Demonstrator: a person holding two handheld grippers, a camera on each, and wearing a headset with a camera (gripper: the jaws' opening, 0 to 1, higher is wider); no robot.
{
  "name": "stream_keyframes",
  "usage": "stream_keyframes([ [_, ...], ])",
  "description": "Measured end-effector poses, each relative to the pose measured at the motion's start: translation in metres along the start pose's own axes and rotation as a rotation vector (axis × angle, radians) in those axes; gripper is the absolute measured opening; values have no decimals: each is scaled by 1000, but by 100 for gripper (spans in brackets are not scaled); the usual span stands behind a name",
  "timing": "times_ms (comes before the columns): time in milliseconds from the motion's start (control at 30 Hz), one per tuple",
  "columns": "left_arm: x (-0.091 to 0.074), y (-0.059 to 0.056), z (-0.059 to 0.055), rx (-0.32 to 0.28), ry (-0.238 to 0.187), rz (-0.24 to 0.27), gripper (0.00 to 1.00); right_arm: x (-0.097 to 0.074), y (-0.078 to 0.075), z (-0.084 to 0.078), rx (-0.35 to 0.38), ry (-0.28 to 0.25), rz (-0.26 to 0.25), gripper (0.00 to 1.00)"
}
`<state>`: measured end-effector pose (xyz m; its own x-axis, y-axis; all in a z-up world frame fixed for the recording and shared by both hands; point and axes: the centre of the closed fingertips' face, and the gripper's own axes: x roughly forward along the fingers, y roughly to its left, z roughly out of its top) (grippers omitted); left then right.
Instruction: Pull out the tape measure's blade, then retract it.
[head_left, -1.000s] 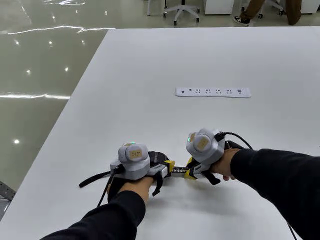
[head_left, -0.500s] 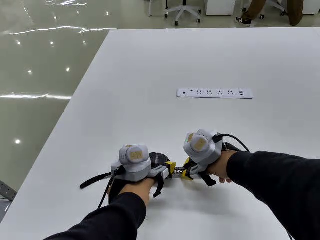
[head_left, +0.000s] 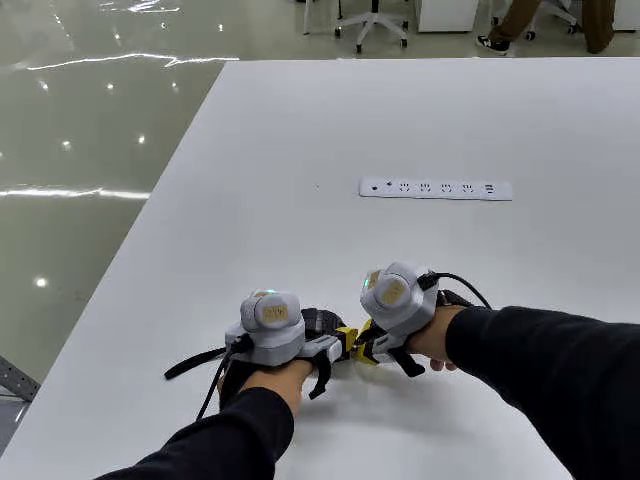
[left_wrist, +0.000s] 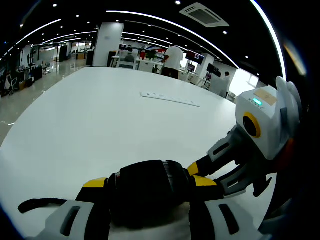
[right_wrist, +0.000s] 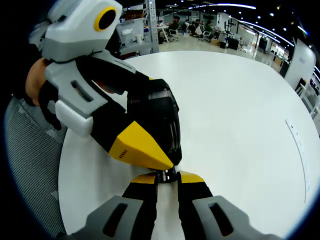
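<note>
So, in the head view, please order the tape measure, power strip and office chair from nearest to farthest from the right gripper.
1. Tape measure, just left of the right gripper, its blade end between the jaws.
2. Power strip, farther out on the table.
3. Office chair, on the floor beyond the far edge.

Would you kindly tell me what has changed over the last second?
The right gripper moved toward the left gripper, so the exposed tape blade shortened into the black tape measure case. Both grippers kept their grips, left on the case, right on the blade tip; the white power strip stayed put.
</note>
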<state>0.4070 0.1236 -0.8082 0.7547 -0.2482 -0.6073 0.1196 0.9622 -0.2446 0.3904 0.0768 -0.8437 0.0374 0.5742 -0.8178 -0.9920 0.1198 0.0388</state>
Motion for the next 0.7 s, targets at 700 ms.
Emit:
stream_keyframes([
  [700, 1, 0, -1, 2, 8, -3, 60, -2, 3, -1, 22, 27, 5, 12],
])
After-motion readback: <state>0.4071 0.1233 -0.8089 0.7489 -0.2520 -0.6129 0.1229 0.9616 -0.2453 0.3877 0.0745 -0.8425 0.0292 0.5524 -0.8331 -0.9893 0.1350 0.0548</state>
